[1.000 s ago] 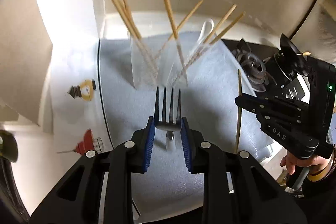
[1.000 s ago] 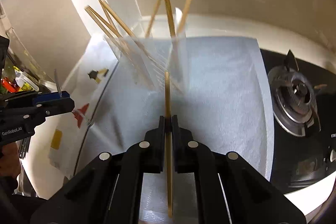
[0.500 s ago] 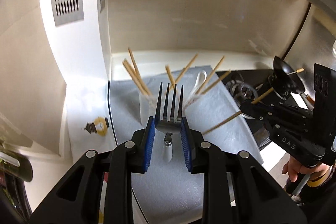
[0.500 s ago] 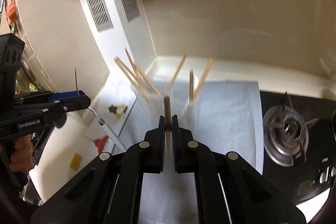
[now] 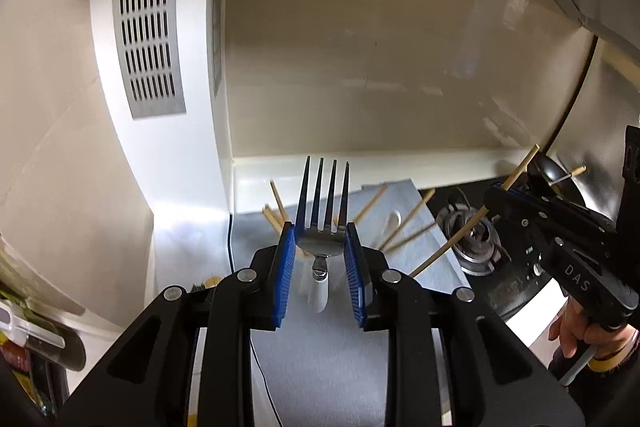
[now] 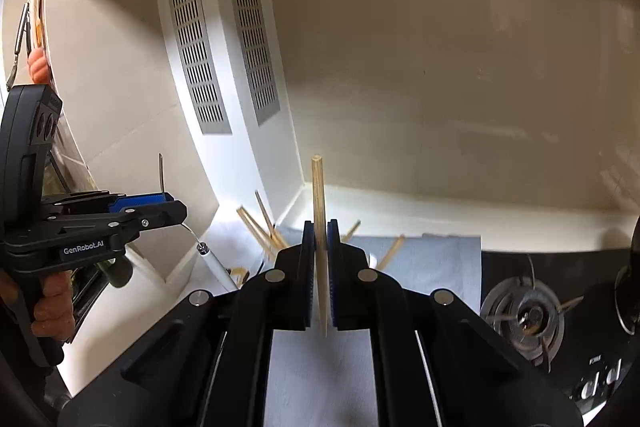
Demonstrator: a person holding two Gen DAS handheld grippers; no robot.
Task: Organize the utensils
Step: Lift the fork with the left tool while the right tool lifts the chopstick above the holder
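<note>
Holding both utensils raised over the tabletop | left tongs [image 5: 320,247] clenched on fork [image 5: 322,205], prongs up | right tongs [image 6: 320,247] clenched on chopstick [image 6: 320,211] | lifted, I judge, to clear the holder's sticks [image 5: 390,229] near the back edge

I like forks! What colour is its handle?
White, below the metal fork; clearest in the left wrist view.

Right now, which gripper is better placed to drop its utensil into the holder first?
Probably the left. The left gripper holds the fork almost directly in line with the chopsticks standing in the holder. The right gripper, holding a chopstick, sits further right.
</note>
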